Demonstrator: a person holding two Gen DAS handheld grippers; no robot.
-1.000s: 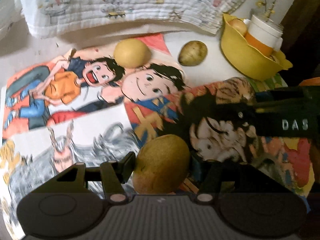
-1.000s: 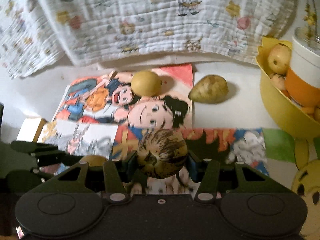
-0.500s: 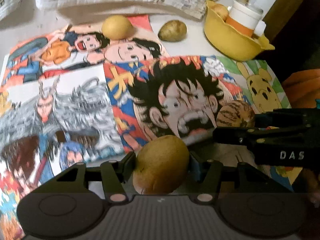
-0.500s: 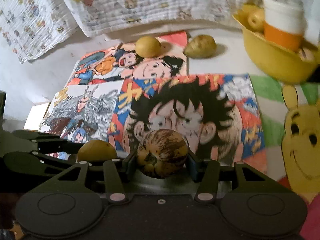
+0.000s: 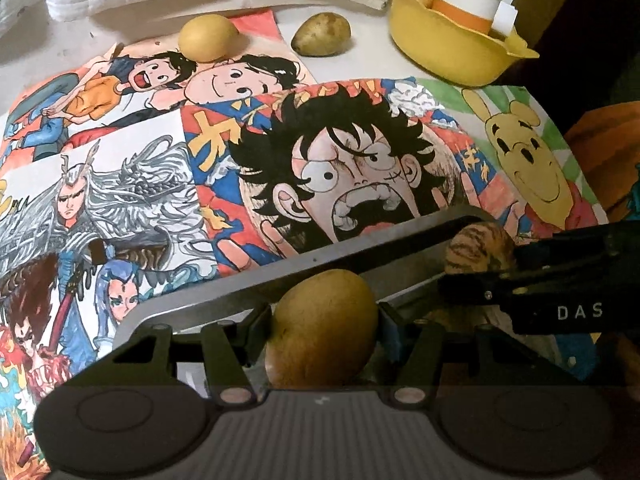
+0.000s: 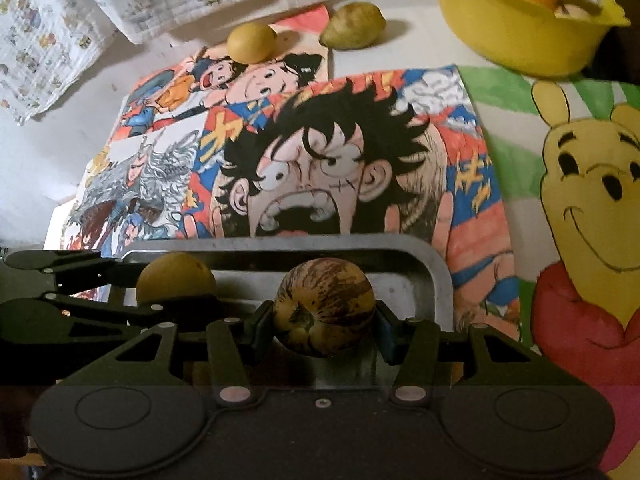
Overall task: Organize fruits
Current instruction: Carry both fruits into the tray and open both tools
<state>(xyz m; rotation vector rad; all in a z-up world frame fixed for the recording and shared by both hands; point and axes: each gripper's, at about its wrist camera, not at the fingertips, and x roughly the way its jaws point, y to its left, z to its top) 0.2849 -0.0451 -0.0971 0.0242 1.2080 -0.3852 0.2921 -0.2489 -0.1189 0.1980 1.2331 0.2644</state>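
Note:
My left gripper (image 5: 324,320) is shut on a yellow-brown fruit (image 5: 324,328), held over a grey metal tray (image 5: 360,252) at the near edge of the table. My right gripper (image 6: 324,320) is shut on a brown-striped round fruit (image 6: 324,304), also above the tray (image 6: 436,276). Each view shows the other gripper beside it: the striped fruit (image 5: 476,252) on the right, the yellow fruit (image 6: 174,276) on the left. At the far side of the table lie a round yellow fruit (image 5: 208,38) and a brownish oval fruit (image 5: 322,34).
A yellow bowl (image 5: 448,52) at the far right holds fruit and a white-and-orange cup (image 5: 468,4). Cartoon drawings (image 5: 340,160) cover the tabletop. A printed quilted cloth (image 6: 52,28) hangs along the back. The table's right edge drops off into dark.
Both grippers have pulled back toward the near edge with their fruits. The grey tray has come into view beneath them. The far fruits and bowl now look further away.

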